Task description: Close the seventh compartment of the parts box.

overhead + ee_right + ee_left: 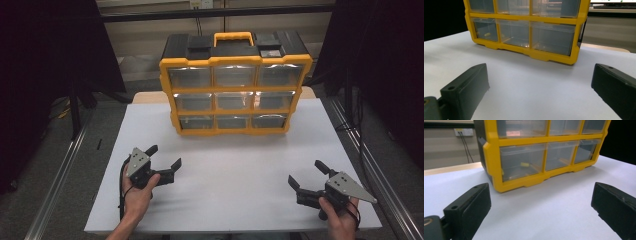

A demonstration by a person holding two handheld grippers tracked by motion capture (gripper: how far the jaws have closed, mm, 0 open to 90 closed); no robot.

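Here's the table [225,200], covered in white, and at its far side stands a yellow drawer cabinet [235,90] with a yellow handle [233,36] on its black top and nine clear drawers in three rows. Down at the near left, the left gripper [164,157] sits in the person's left hand [136,195], jaws spread wide with nothing between them. Over at the near right, the right gripper [307,175] is held in the right hand [342,222], jaws wide apart as well, holding nothing. Both point toward the cabinet and sit well apart from it. In the left gripper view, a small yellow piece [525,165] lies in the bottom-left drawer [521,162], too blurred to tell what it is.
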